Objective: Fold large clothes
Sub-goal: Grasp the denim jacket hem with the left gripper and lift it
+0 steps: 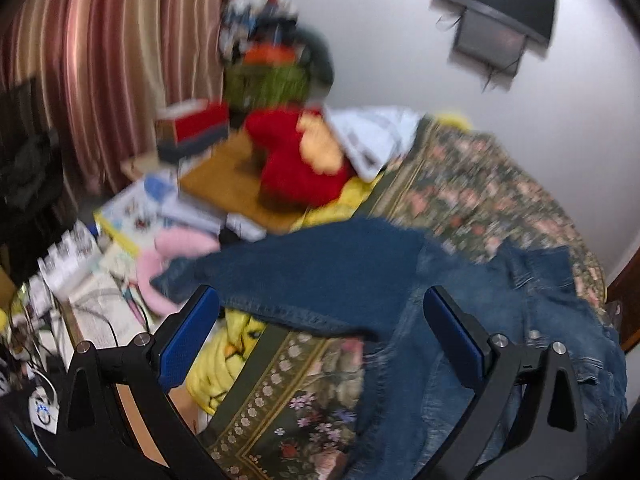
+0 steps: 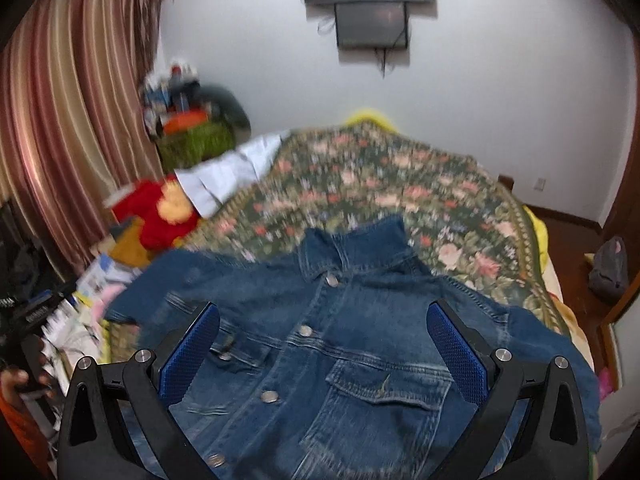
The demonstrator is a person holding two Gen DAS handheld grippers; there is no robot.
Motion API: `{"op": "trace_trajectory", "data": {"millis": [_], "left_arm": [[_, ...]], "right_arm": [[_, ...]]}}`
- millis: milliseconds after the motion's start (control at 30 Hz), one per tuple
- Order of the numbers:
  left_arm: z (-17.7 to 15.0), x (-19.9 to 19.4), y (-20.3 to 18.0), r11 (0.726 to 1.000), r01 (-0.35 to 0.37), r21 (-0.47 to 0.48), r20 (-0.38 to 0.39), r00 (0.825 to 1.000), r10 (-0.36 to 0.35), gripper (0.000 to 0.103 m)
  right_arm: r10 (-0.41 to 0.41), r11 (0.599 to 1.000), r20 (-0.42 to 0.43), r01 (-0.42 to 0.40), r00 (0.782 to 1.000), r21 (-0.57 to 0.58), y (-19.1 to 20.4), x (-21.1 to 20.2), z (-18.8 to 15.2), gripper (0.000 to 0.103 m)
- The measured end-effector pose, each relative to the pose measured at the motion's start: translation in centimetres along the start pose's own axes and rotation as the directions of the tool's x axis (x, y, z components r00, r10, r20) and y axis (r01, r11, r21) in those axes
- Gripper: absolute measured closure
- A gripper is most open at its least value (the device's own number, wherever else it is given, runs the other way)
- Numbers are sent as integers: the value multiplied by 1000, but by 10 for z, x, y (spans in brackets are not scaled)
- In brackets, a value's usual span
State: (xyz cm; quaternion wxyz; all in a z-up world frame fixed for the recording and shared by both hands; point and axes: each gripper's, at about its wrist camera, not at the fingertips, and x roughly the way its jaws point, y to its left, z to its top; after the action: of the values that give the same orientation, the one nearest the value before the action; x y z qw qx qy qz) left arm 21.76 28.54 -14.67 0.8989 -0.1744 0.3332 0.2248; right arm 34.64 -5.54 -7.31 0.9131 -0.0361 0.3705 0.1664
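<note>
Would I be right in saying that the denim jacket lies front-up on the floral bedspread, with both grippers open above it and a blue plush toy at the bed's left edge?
Not quite: the plush toy is red, not blue, as the right wrist view shows. The rest holds: the denim jacket lies front-up on the floral bedspread, with the left gripper and right gripper open above it.

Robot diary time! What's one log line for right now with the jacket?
stage: before fold | denim jacket: spread front-up on floral bedspread, buttoned | left gripper: open, empty | right gripper: open, empty
</note>
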Motion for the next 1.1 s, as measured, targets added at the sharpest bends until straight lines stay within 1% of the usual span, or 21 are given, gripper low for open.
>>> {"op": "trace_trajectory", "data": {"millis": [33, 67, 100, 133, 233, 300, 367, 467, 500, 533, 633, 700, 733, 767, 800, 833, 900, 933, 967, 1033, 1100], "left_arm": [[-1, 18, 8, 1000, 2, -24, -52, 999, -3, 0], [-3, 25, 10, 999, 5, -39, -82, 997, -8, 0], [-6, 40, 15, 998, 17, -64, -130, 991, -26, 0], [-8, 48, 18, 997, 26, -78, -153, 988, -38, 0], [-15, 77, 26, 993, 26, -119, -241, 969, -54, 8], [-16, 90, 31, 986, 56, -160, -271, 958, -99, 10], [-17, 102, 35, 971, 96, -219, -285, 946, -158, 12], [-15, 117, 42, 941, 145, -304, -287, 928, -236, 15], [-14, 121, 46, 931, 149, -332, -284, 926, -250, 18], [-14, 126, 50, 920, 152, -362, -283, 922, -263, 25], [-14, 145, 63, 875, 150, -461, -286, 908, -306, 37], [-13, 153, 73, 843, 155, -515, -263, 908, -327, 38], [-12, 154, 76, 831, 150, -535, -254, 910, -327, 41], [-9, 154, 78, 827, 143, -543, -247, 915, -320, 46], [-6, 153, 78, 831, 132, -541, -240, 922, -303, 49], [-3, 150, 77, 838, 117, -533, -237, 930, -281, 57], [6, 144, 74, 866, 76, -494, -232, 948, -216, 71], [10, 142, 73, 882, 49, -468, -235, 956, -178, 81], [16, 138, 69, 904, 25, -426, -232, 963, -136, 85], [28, 129, 57, 937, -4, -349, -207, 976, -73, 89], [39, 117, 43, 958, -16, -285, -168, 985, -33, 91]], "right_arm": [[4, 1000, -48, -4, 999, -9, 0, 20, 1, 0], [6, 1000, -90, -7, 996, -12, -1, 37, 2, 0], [10, 1000, -119, -12, 993, -12, -1, 51, 1, 0], [20, 1000, -165, -22, 986, -9, -3, 68, -1, 0], [23, 1000, -295, -23, 955, 4, -7, 117, -9, 0], [32, 999, -351, -30, 936, 12, -8, 139, -15, 0], [37, 999, -390, -36, 920, 10, -7, 155, -20, 0], [53, 998, -425, -59, 903, -1, -2, 169, -27, 0], [57, 998, -431, -65, 901, -3, 0, 171, -29, 0], [65, 997, -442, -76, 894, -6, 2, 174, -34, 0], [69, 996, -464, -90, 883, -25, 8, 178, -42, 0], [68, 995, -471, -93, 879, -30, 8, 180, -43, 0], [70, 995, -472, -94, 879, -28, 8, 180, -44, 0], [73, 995, -472, -96, 879, -25, 8, 180, -44, 0], [77, 995, -473, -99, 878, -21, 7, 180, -44, 0], [79, 995, -474, -101, 877, -21, 7, 180, -43, 0], [79, 994, -475, -104, 877, -26, 7, 177, -43, 0], [79, 994, -475, -106, 876, -30, 8, 174, -43, 0], [85, 993, -475, -112, 876, -29, 8, 170, -43, 0], [106, 991, -471, -130, 876, -19, 5, 161, -42, 0], [118, 990, -452, -138, 884, -12, 0, 148, -39, 0]]}}
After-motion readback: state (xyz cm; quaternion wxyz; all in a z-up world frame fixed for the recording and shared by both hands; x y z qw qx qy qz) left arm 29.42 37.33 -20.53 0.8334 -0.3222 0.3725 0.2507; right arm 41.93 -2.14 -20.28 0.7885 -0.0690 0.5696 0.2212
